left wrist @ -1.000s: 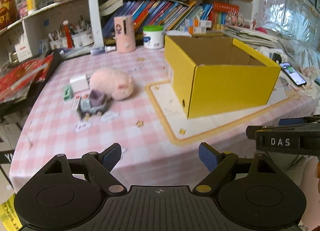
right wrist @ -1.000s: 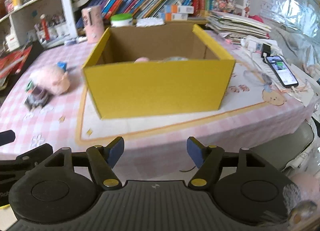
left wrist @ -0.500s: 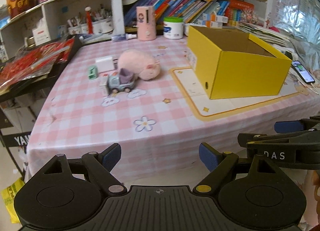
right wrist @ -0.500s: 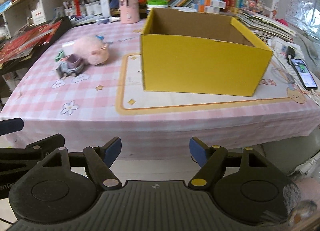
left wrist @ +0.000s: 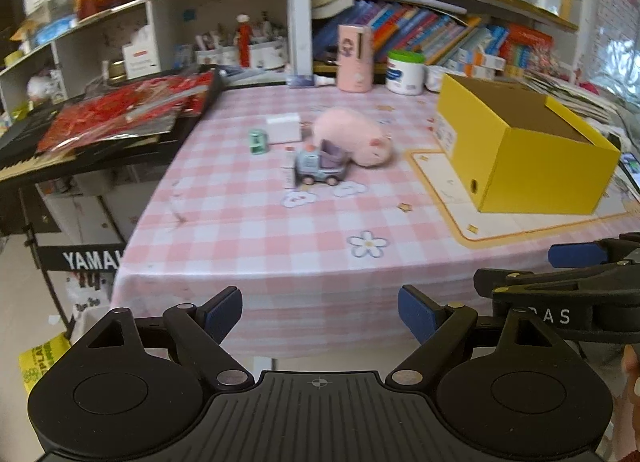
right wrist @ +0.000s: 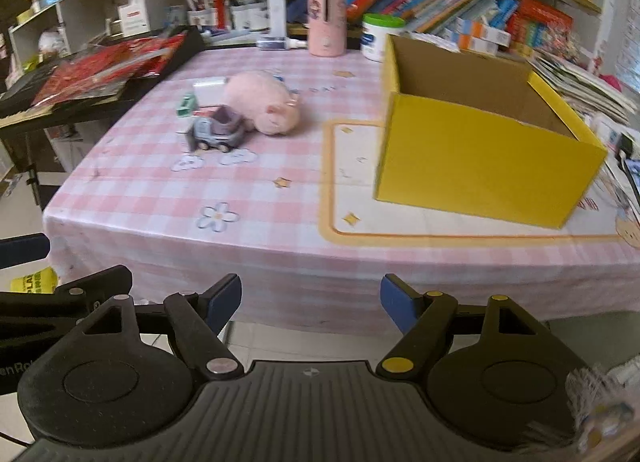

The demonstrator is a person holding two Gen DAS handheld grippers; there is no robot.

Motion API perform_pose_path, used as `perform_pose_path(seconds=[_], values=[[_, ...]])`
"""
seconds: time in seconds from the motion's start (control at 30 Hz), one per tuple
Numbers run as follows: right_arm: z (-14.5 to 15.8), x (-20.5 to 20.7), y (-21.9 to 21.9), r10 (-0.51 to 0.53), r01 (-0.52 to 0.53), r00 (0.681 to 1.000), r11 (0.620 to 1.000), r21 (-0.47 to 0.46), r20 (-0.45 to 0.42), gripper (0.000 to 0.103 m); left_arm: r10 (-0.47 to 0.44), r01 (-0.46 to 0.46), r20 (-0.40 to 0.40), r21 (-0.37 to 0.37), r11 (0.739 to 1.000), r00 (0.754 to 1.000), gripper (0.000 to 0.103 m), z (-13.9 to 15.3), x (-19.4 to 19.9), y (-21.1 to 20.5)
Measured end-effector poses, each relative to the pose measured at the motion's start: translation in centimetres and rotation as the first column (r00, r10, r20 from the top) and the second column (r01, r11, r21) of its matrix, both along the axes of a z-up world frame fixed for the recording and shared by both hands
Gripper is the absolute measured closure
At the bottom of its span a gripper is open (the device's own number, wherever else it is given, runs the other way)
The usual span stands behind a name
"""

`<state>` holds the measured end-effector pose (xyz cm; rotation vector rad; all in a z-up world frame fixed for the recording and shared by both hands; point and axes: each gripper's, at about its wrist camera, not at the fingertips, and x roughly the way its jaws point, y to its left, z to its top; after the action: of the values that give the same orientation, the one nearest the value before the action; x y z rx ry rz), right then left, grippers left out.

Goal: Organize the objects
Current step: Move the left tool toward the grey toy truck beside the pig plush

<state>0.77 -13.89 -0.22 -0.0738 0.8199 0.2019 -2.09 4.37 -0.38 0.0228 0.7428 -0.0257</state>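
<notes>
A pink plush pig [left wrist: 356, 138] [right wrist: 264, 102] lies on the pink checked tablecloth [left wrist: 320, 238] beside a small grey-purple toy truck [left wrist: 320, 166] [right wrist: 218, 130], a white box [left wrist: 283, 127] and a small green item [left wrist: 258, 141]. An open yellow cardboard box [left wrist: 528, 154] [right wrist: 480, 146] stands on a cream mat at the right. My left gripper [left wrist: 320, 310] is open and empty, off the table's front edge. My right gripper [right wrist: 310, 298] is open and empty too, beside it; its side shows at the right of the left wrist view [left wrist: 560, 302].
A pink cylinder [left wrist: 354, 58] and a white tub [left wrist: 405, 72] stand at the table's back. Shelves of books and jars [left wrist: 440, 34] rise behind. A keyboard with red packets [left wrist: 116, 114] sits left of the table. A phone [left wrist: 632, 166] lies at the far right.
Both grippers have pulled back from the table and swung left. The table and box look farther away, and the floor and table front edge have come into view.
</notes>
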Motion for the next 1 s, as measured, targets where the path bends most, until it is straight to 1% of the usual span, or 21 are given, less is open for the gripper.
perform_pose_path(seconds=[0.23,0.47,0.6,0.73,1.0], values=[[0.3,0.7,1.9,0.054,-0.054,0.998,0.998,-0.008,0.011,0.027,0.048,-0.048,0.008,-0.009,0.999,0.999,0.016,0.1,0.2,1.5],[0.1,2.5,3.1,0.089,-0.089,0.996,0.996,-0.01,0.009,0.027,0.081,-0.081,0.004,-0.011,0.997,0.997,0.016,-0.1,1.7,2.4],[0.0,4.0,3.5,0.1,-0.1,0.995,0.995,-0.01,0.003,0.027,0.099,-0.099,0.004,-0.016,0.995,0.995,0.016,-0.1,3.1,2.8],[-0.2,5.7,3.6,0.106,-0.106,0.994,0.994,-0.016,-0.004,0.026,0.11,-0.11,-0.012,-0.023,0.994,0.994,0.016,-0.5,4.7,2.8],[-0.2,10.0,4.0,0.113,-0.113,0.994,0.993,-0.014,-0.003,0.027,0.135,-0.136,-0.026,-0.032,0.99,0.991,0.016,-1.0,8.3,3.0]])
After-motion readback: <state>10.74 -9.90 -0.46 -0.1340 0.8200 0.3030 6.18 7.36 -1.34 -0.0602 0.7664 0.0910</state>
